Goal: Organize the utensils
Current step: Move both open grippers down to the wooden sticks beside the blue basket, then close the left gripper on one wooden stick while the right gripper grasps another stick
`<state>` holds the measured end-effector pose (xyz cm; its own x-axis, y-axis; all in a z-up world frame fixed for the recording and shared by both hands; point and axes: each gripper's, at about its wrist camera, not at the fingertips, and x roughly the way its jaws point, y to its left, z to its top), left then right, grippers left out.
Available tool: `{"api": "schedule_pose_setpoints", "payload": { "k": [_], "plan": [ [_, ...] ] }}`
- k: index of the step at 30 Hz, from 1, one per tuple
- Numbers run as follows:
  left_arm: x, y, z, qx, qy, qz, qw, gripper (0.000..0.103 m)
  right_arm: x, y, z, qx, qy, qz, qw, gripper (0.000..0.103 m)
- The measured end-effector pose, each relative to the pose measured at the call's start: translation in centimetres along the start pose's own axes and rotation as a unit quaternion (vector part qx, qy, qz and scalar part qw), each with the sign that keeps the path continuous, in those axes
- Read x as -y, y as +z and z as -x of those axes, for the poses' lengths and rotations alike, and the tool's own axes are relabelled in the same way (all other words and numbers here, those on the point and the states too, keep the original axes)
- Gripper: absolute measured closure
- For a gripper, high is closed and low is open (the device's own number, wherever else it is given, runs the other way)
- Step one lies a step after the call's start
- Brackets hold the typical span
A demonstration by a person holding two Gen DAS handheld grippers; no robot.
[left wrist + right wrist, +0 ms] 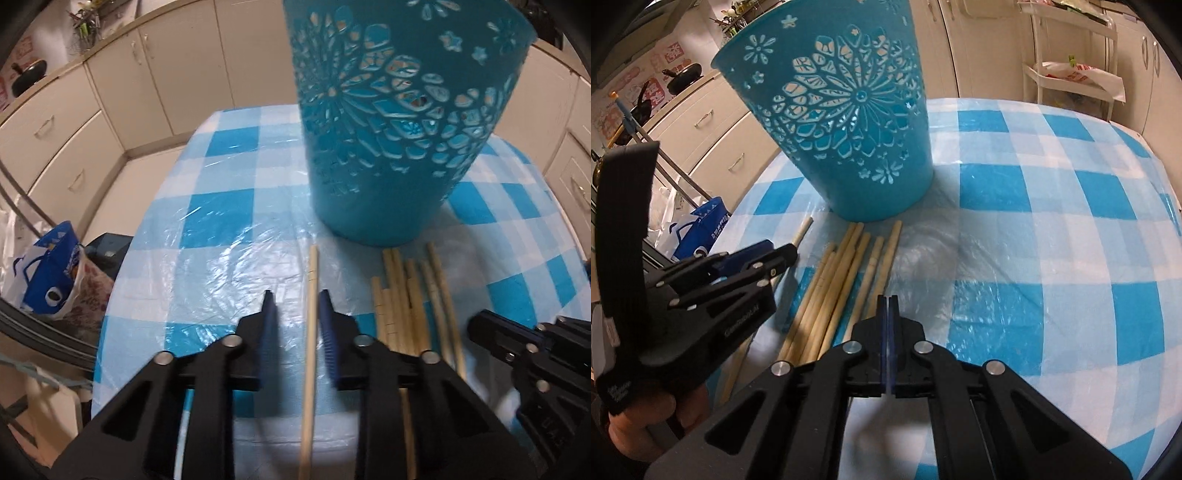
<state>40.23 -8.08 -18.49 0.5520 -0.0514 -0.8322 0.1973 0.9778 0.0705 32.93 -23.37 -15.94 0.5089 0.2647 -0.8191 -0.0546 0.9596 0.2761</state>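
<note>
The left gripper [295, 295] is sitting with its fingers apart around one lone chopstick [312, 314], not squeezing it yet. The right gripper [888, 300] is waiting with its fingers pressed together, holding nothing. I think the picking-up step is starting: next the fingers need to pinch the stick and lift it into the blue basket [399, 122]. The other chopsticks [842, 280] are lying just beside it. Everything is resting on a checked tablecloth [1052, 229], probably plastic-covered, with kitchen cabinets [122, 74] behind.
</note>
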Motion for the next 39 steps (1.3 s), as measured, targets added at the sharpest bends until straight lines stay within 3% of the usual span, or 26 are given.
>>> {"api": "schedule_pose_setpoints", "payload": {
  "k": [5, 10, 12, 13, 14, 15, 17, 23, 29, 30, 32, 33, 36, 39],
  "plan": [
    [0.2, 0.3, -0.3, -0.007, -0.012, 0.006, 0.9999, 0.087, -0.7, 1.0, -1.1, 0.001, -0.012, 0.015, 1.0, 0.101],
    [-0.4, 0.5, -0.6, -0.009, -0.009, 0.014, 0.9998, 0.075, -0.6, 2.1, -1.7, -0.004, -0.021, 0.018, 1.0, 0.101],
    [-0.7, 0.5, -0.7, -0.008, -0.008, 0.019, 0.9998, 0.071, -0.3, 1.9, -1.5, -0.007, -0.017, 0.014, 1.0, 0.083],
    [-0.9, 0.5, -0.7, -0.007, -0.007, 0.021, 0.9997, 0.068, -0.2, 2.0, -1.3, -0.002, -0.017, 0.01, 1.0, 0.052],
    [-1.1, 0.5, -0.7, -0.006, -0.008, 0.022, 0.9997, 0.067, -0.3, 1.8, -1.0, 0.005, -0.022, 0.011, 1.0, 0.049],
    [-1.2, 0.4, -0.8, -0.005, -0.01, 0.023, 0.9997, 0.066, -0.4, 1.8, -0.8, 0.009, -0.023, 0.018, 1.0, 0.049],
    [-1.3, 0.3, -0.8, -0.003, -0.01, 0.022, 0.9997, 0.066, -0.6, 1.8, -1.0, 0.005, -0.022, 0.021, 1.0, 0.063],
    [-1.5, 0.3, -0.9, 0.0, -0.012, 0.023, 0.9997, 0.066, -0.6, 2.2, -0.8, 0.015, -0.031, 0.016, 0.999, 0.07],
    [-0.8, 0.1, -0.8, 0.006, 0.001, 0.011, 0.9999, 0.066, -1.8, 1.3, -1.9, 0.005, -0.07, 0.065, 0.995, 0.084],
    [-0.4, 0.1, -0.7, 0.008, 0.005, 0.006, 0.9999, 0.067, -2.3, 1.1, -2.0, 0.012, -0.084, 0.087, 0.993, 0.084],
    [0.4, 0.0, -0.6, 0.009, 0.0, -0.011, 0.9999, 0.084, -3.1, 0.9, -2.1, 0.012, -0.093, 0.118, 0.989, 0.094],
    [1.0, 0.0, -0.6, 0.011, -0.016, -0.026, 0.9995, 0.098, -3.4, 0.9, -2.1, 0.008, -0.096, 0.133, 0.987, 0.096],
    [1.3, 0.0, -0.4, 0.005, -0.03, -0.038, 0.9988, 0.098, -1.9, 0.9, -1.4, -0.005, -0.069, 0.108, 0.992, 0.097],
    [-0.1, -0.1, 0.4, 0.004, -0.074, 0.0, 0.9973, 0.098, 0.9, 0.6, 0.3, 0.004, -0.02, 0.034, 0.999, 0.097]
  ]
}}
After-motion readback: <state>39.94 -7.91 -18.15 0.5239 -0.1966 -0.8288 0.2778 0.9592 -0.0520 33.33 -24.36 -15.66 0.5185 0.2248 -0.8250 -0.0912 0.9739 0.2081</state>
